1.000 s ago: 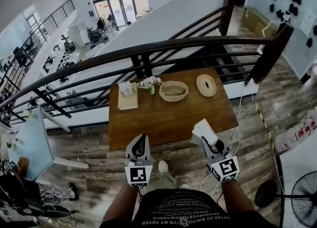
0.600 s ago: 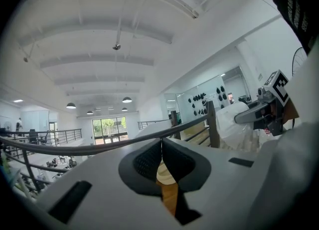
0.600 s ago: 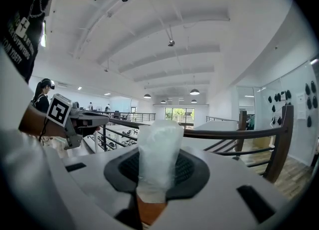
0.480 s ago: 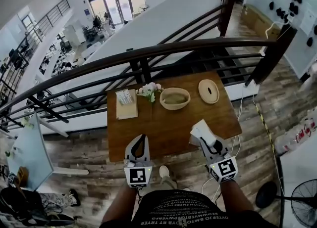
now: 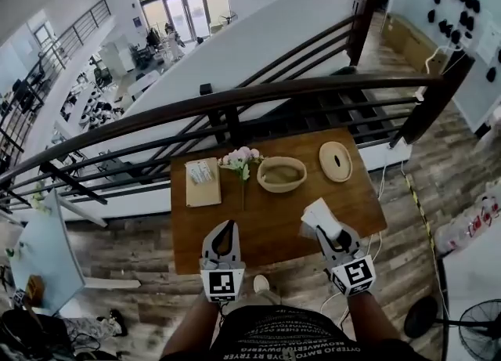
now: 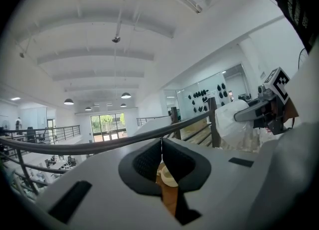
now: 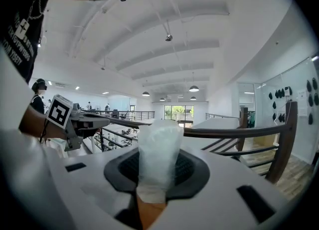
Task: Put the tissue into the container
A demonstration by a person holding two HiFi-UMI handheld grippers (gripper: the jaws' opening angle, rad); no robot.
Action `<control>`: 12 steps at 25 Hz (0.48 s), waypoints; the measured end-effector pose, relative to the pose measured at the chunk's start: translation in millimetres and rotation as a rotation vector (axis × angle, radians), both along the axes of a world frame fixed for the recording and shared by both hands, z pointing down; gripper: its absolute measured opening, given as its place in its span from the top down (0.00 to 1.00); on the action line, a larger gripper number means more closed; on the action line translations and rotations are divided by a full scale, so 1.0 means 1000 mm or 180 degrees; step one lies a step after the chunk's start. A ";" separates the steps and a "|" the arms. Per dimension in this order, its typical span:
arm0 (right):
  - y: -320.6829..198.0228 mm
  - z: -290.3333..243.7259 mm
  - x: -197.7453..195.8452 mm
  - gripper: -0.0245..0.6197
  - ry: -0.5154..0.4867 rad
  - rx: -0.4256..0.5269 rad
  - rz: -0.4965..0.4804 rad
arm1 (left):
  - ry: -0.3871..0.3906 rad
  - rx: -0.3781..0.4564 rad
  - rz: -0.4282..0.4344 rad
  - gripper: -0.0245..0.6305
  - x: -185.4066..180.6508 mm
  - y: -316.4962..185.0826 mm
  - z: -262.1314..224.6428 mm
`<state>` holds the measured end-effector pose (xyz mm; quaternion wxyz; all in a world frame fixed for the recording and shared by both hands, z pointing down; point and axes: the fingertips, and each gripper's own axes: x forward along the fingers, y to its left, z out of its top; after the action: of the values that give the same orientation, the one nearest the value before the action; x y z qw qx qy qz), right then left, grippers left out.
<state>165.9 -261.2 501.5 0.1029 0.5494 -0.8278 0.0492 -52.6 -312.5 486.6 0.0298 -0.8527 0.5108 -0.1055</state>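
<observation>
- The right claw was clamped on the tissue pack. The pack stood up between its jaws, which were held narrowly apart by its soft white wrap.
- The left claw was empty, with its jaws pressed together. It hung level with the right claw, well apart on that claw's left.
- Both claws hovered over the near edge of the wooden table. The woven bowl sat ahead of the right claw and a little to its left. It was still well apart from the pack.
- The oval lid lay off the bowl, almost straight ahead of the right claw, so the opening looked free.
- The carry would go best with a steady pinch, since the pack looked soft and could slip.
- The pack should be brought right over the bowl's mouth and lowered in before the jaws part.
- The flowers stood just left of the bowl, so an approach from the lid side seemed safer.
</observation>
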 end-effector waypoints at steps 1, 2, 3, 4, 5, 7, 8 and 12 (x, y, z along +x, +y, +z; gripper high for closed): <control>-0.005 -0.002 -0.002 0.80 0.0009 0.0007 0.0003 | 0.0011 0.0010 0.0017 0.92 -0.001 -0.005 -0.001; -0.010 -0.003 -0.004 0.80 0.0016 0.0018 0.0008 | 0.0016 0.0022 0.0037 0.92 -0.001 -0.011 -0.002; -0.016 -0.005 -0.005 0.80 0.0021 0.0031 0.0017 | 0.0020 0.0034 0.0057 0.92 -0.001 -0.018 -0.004; -0.023 -0.007 -0.007 0.80 0.0028 0.0044 0.0029 | 0.0026 0.0042 0.0075 0.92 -0.002 -0.025 -0.005; -0.029 -0.009 -0.007 0.80 0.0035 0.0053 0.0045 | 0.0035 0.0043 0.0089 0.92 -0.002 -0.031 -0.006; -0.039 -0.011 -0.007 0.80 0.0059 0.0049 0.0088 | 0.0055 0.0020 0.0123 0.92 -0.002 -0.040 -0.006; -0.043 -0.012 -0.008 0.80 0.0075 0.0047 0.0108 | 0.0061 0.0010 0.0145 0.92 -0.002 -0.043 -0.005; -0.059 -0.019 -0.012 0.80 0.0096 0.0130 0.0157 | 0.0074 0.0027 0.0253 0.92 -0.002 -0.058 -0.002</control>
<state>153.8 -319.9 482.9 0.1029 0.5723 -0.8131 0.0266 -54.5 -370.3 485.0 0.0317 -0.8733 0.4773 -0.0921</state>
